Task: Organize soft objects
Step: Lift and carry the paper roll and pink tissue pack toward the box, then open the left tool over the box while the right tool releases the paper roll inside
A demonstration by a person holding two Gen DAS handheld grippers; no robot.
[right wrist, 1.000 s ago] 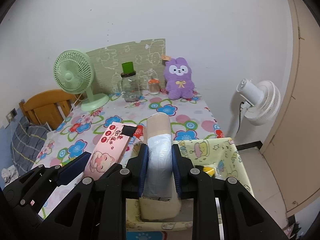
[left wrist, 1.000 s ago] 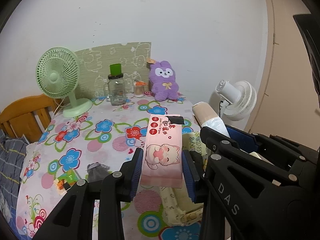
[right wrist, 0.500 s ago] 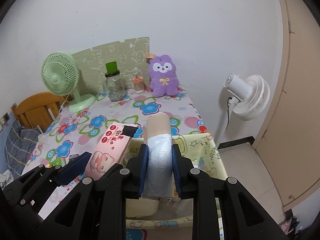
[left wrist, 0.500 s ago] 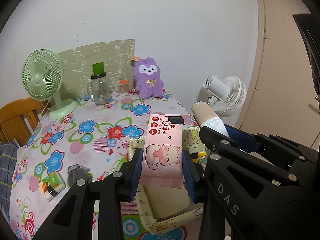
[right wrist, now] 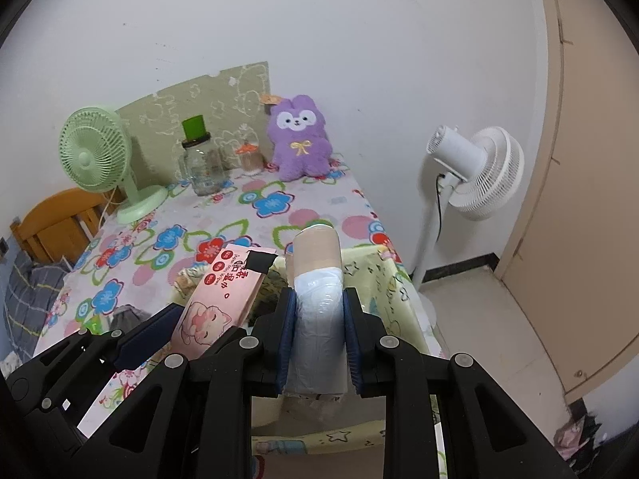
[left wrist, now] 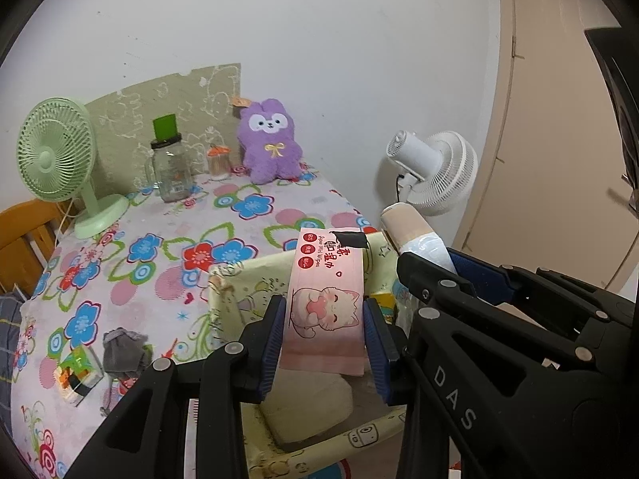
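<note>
My left gripper [left wrist: 324,319] is shut on a pink wet-wipes pack [left wrist: 327,287] with a cat picture, held above a yellow fabric storage box [left wrist: 239,291] at the table's near right corner. My right gripper [right wrist: 317,311] is shut on a roll wrapped in clear plastic with a tan end [right wrist: 317,279], held over the same box [right wrist: 387,291]. The pack also shows in the right wrist view [right wrist: 223,295], and the roll in the left wrist view [left wrist: 411,231]. A cream soft item [left wrist: 311,403] lies inside the box. A purple plush rabbit [left wrist: 269,145] sits at the table's far edge.
The floral table [left wrist: 159,247] holds a green desk fan [left wrist: 60,159], a glass jar with green lid [left wrist: 169,163], a small orange-lidded jar [left wrist: 217,159], a grey cloth [left wrist: 122,349] and a small green packet [left wrist: 76,367]. A white floor fan [right wrist: 475,167] stands right; a wooden chair [right wrist: 56,223] left.
Both grippers have moved right and forward with their loads, from over the table to over the yellow box. Both grips are unchanged.
</note>
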